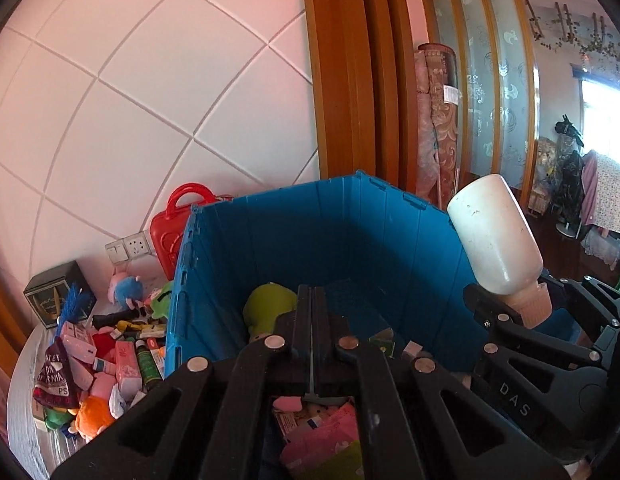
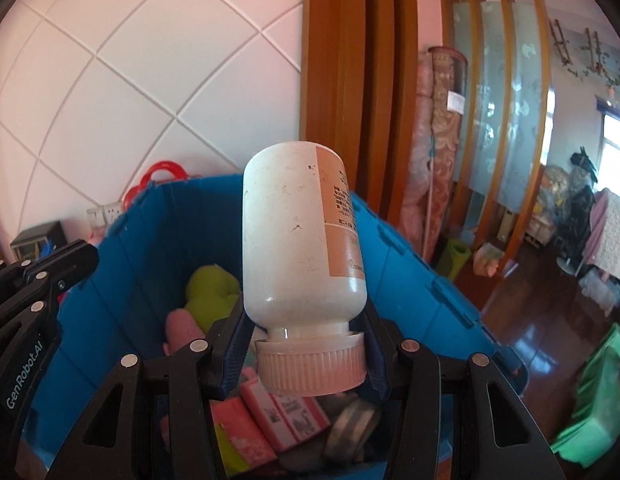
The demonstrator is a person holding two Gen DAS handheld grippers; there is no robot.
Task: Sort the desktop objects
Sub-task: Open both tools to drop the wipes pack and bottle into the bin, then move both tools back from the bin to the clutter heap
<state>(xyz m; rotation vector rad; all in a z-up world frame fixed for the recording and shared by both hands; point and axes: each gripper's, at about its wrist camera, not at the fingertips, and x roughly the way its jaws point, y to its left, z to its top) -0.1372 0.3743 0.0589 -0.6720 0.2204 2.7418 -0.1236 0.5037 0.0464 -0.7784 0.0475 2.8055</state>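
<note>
Deep blue plastic crate (image 2: 409, 280), open-topped, fills the middle of both views; soft toys and pink cartons lie inside it. Left of the crate, a white surface (image 1: 26, 412) carries a heap of small boxes, tubes and plush toys (image 1: 110, 364), with a red plastic handled case (image 1: 170, 236) against the tiled wall. Right claw (image 2: 310, 354) pinches the ribbed pink cap (image 2: 310, 368) of a white plastic bottle (image 2: 294, 240) bearing a peach label, base upward, above the crate's open top. Left claw (image 1: 311, 300), fingers pressed together with nothing between them, points into the crate.
</note>
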